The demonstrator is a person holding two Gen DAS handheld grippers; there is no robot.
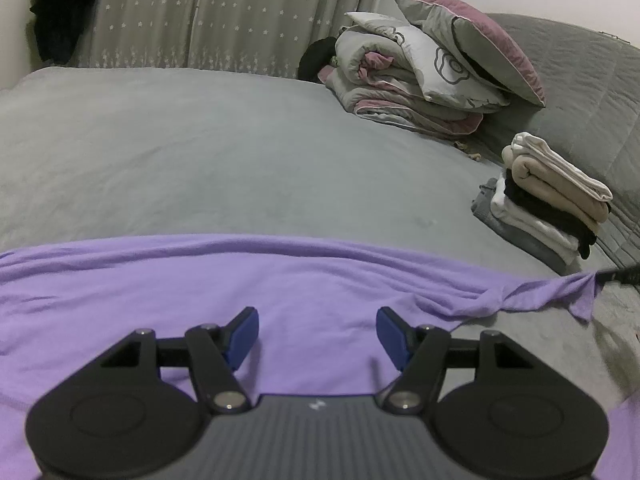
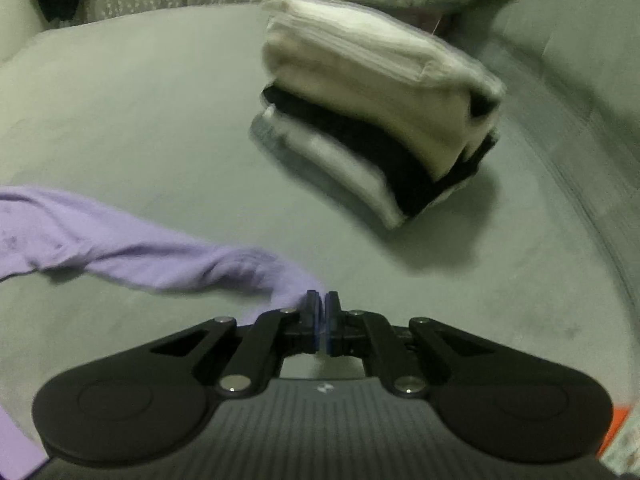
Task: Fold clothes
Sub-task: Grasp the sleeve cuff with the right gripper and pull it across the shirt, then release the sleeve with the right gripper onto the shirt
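The purple shirt is lying spread across the near part of the grey bed, and its right-hand end is being drawn out into a thin, twisted tail. The right gripper is pinching that tail: its jaws are clenched together with only a sliver of purple cloth caught at their very tips. That is the first worry. With so little fabric in the bite, any tug could be slipping the cloth free, and the right wrist view is blurring, so that hand looks to be on the move.

The left gripper is hovering over the middle of the shirt with its jaws standing released and wide, nothing between them. So only 1 end is being held, and a pull from the right could be dragging the whole garment sideways or bunching it rather than laying a clean fold. The twist in the tail could also be carrying a crease into the fold.

Further out, the stack of folded clothes is sitting near the right gripper, leaning a little. A wide sweep of that hand could be knocking it over. The pile of bedding at the head of the bed is well apart.
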